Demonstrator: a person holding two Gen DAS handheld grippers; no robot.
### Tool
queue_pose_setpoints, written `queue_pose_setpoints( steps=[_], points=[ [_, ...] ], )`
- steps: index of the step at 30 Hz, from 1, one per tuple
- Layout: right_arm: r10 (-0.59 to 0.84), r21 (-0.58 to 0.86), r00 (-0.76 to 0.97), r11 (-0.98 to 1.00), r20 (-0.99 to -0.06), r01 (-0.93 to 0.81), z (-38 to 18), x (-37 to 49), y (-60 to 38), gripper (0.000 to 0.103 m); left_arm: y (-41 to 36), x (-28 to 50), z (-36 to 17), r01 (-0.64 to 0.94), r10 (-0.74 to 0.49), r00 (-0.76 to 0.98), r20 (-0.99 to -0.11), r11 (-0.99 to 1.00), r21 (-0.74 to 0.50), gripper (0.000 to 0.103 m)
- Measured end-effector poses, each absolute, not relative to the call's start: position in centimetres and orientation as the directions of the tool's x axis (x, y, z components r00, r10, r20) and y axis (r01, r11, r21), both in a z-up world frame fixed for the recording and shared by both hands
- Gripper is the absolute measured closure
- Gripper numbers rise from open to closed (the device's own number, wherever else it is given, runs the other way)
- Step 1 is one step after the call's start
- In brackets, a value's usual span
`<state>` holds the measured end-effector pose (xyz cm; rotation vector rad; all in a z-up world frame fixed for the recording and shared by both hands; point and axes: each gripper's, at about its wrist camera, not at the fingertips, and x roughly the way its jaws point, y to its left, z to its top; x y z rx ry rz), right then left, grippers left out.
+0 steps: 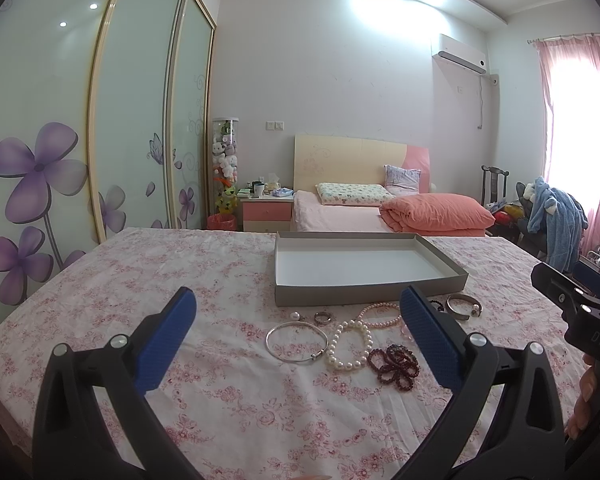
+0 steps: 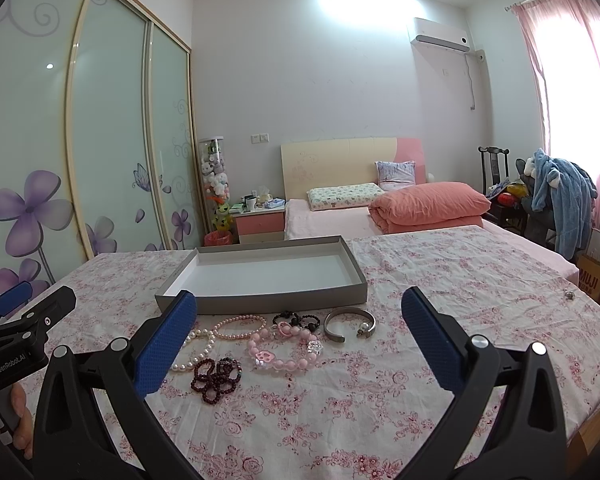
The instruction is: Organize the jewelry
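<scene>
A shallow grey box point(image 1: 364, 294) point(image 2: 260, 304) with a white inside stands empty on the floral cloth. Jewelry lies in front of it: a thin silver bangle point(image 1: 297, 340), a white pearl bracelet point(image 1: 350, 346) point(image 2: 196, 344), a dark red bead bracelet point(image 1: 394, 364) point(image 2: 216, 378), a pink pearl strand point(image 1: 380, 316) point(image 2: 240, 326), a pink bead bracelet point(image 2: 284, 350), black beads point(image 2: 296, 318), a grey cuff point(image 1: 462, 306) point(image 2: 350, 324), a small ring point(image 1: 323, 317). My left gripper point(image 1: 298, 312) and right gripper point(image 2: 298, 312) are both open and empty, above the cloth short of the jewelry.
The table's cloth point(image 1: 140, 280) runs to edges left and right. A small metal piece point(image 2: 568, 293) lies near the far right edge. Behind are a bed point(image 1: 380, 208), a nightstand point(image 1: 266, 210), a wardrobe point(image 1: 100, 120) and a chair with clothes point(image 2: 556, 204).
</scene>
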<state>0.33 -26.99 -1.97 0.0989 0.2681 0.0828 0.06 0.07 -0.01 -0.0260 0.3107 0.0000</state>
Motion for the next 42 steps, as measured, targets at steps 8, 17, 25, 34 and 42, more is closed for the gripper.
queue_pose_setpoints(
  steps=[8, 17, 25, 34, 42],
  points=[
    [0.095, 0.109, 0.961, 0.992, -0.26, -0.068, -2.0, 0.3, -27.0, 0.002, 0.1, 0.0, 0.0, -0.004, -0.004, 0.952, -0.306, 1.0, -0.026, 0.004],
    [0.095, 0.109, 0.961, 0.992, -0.261, -0.068, -2.0, 0.3, -27.1, 0.002, -0.2, -0.2, -0.6, -0.005, -0.003, 0.951, -0.308, 1.0, -0.026, 0.004],
    [0.095, 0.111, 0.96, 0.992, -0.262, -0.068, -2.0, 0.4, -27.1, 0.002, -0.2, -0.2, -0.6, -0.005, -0.004, 0.951, -0.309, 1.0, -0.027, 0.004],
    [0.095, 0.111, 0.96, 0.991, -0.263, -0.068, -2.1, 0.4, -27.0, 0.002, -0.3, -0.2, -0.8, -0.006, -0.003, 0.95, -0.311, 1.0, -0.027, 0.004],
    [0.103, 0.11, 0.941, 0.991, -0.324, -0.071, -3.2, 1.7, -27.3, 0.002, 0.0, 1.1, -2.7, -0.004, -0.008, 0.927, -0.374, 0.999, -0.031, 0.004]
  ],
)
